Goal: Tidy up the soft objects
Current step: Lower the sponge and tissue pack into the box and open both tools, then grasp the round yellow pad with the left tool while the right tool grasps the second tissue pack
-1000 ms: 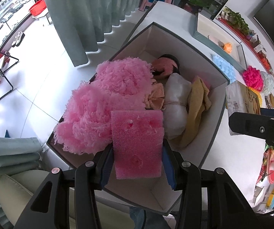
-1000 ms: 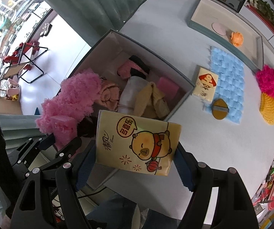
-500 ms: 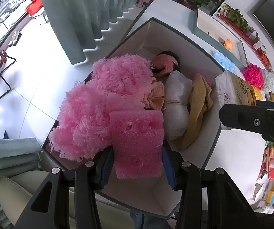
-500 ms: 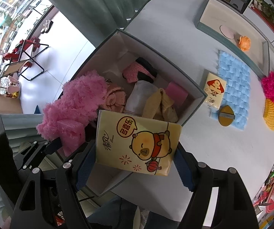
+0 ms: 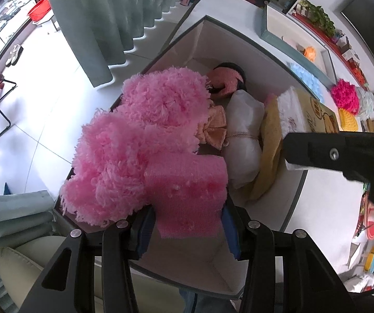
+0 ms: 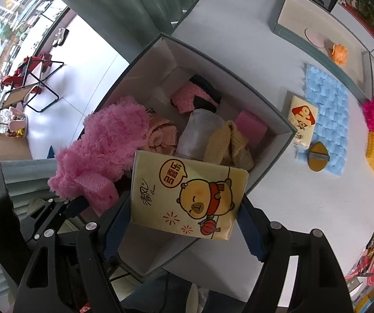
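White tabletop, far edge cut off by the lens rim. Open grey-walled cardboard box near its corner, floor mostly hidden under soft things. Fluffy pink yarn bundle spilling over the box's left wall. White cloth roll tied with string beside a mustard knitted cloth, partly buried. Left gripper clamped on a pink foam sponge block above the box. Right gripper clamped wide on a yellow cartoon-bear tissue pack, over the box's near end, lower edge masking what lies beneath.
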The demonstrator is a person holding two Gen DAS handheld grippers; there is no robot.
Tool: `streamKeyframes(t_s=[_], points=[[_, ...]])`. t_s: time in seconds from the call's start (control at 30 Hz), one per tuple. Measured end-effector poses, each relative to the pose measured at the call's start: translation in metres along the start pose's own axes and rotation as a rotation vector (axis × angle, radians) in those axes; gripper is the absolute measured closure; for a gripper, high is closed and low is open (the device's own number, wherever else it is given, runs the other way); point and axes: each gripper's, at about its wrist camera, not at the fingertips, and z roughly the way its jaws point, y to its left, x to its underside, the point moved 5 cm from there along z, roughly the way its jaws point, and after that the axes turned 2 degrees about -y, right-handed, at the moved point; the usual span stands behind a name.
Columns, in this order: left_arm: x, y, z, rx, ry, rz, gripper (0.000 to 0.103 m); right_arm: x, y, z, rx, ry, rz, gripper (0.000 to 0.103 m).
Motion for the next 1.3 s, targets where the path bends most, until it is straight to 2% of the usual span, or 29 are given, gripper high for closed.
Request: streamKeyframes(t_s=[0.27, 0.3, 0.33, 0.37, 0.4, 0.53, 0.57, 0.63, 0.73, 0.8, 0.9, 1.0, 1.13, 1.23, 1.27, 1.3], points=[[0.002, 0.0, 0.002, 0.016, 0.006, 0.016, 0.053, -0.007, 0.003, 0.009, -0.029, 0.006, 0.042, 0.023], [0.001, -0.001, 0.002, 0.017, 0.011, 0.018, 0.047, -0.008, 0.003, 0.011, -0.04, 0.009, 0.049, 0.022], [0.001, -0.001, 0.003, 0.019, 0.014, 0.019, 0.022, -0.008, 0.003, 0.012, -0.058, 0.016, 0.056, 0.022], [0.001, -0.002, 0.002, 0.024, 0.009, 0.015, 0.002, -0.008, 0.004, 0.015, -0.079, 0.028, 0.064, 0.02], [0.0, -0.002, 0.001, 0.025, 0.002, 0.012, 0.0, -0.008, 0.004, 0.016, -0.088, 0.034, 0.068, 0.017], [0.0, -0.005, 0.0, 0.008, 0.005, 0.009, 0.0, -0.007, -0.005, 0.01, -0.065, 0.003, 0.075, 0.009], [0.001, -0.006, 0.001, 0.003, 0.01, 0.008, 0.0, -0.007, -0.01, 0.007, -0.055, -0.009, 0.084, 0.001], [0.001, -0.008, 0.001, 0.003, 0.013, 0.007, 0.0, -0.006, -0.026, -0.006, -0.044, -0.062, 0.116, 0.0], [0.002, -0.012, -0.004, -0.006, 0.011, 0.005, 0.0, -0.001, -0.075, -0.025, 0.029, -0.153, 0.228, 0.0], [0.002, -0.014, -0.007, -0.018, 0.011, 0.006, 0.0, 0.001, -0.111, -0.027, 0.084, -0.18, 0.317, 0.0], [0.002, -0.019, -0.009, -0.035, 0.019, 0.015, 0.0, -0.008, -0.167, -0.01, 0.137, -0.13, 0.427, 0.0], [0.0, -0.024, -0.012, -0.054, 0.017, 0.026, 0.0, -0.019, -0.201, 0.016, 0.166, -0.095, 0.473, 0.0], [-0.003, -0.033, -0.017, -0.082, 0.022, 0.034, 0.0, -0.042, -0.217, 0.051, 0.145, -0.076, 0.508, 0.0], [-0.003, -0.04, -0.021, -0.108, 0.025, 0.046, 0.0, -0.061, -0.215, 0.074, 0.128, -0.064, 0.477, 0.001], [-0.002, -0.042, -0.022, -0.114, 0.027, 0.048, 0.0, -0.067, -0.213, 0.083, 0.126, -0.057, 0.459, 0.003], [-0.001, -0.046, -0.022, -0.116, 0.03, 0.052, 0.0, -0.071, -0.21, 0.09, 0.125, -0.045, 0.442, 0.012]])
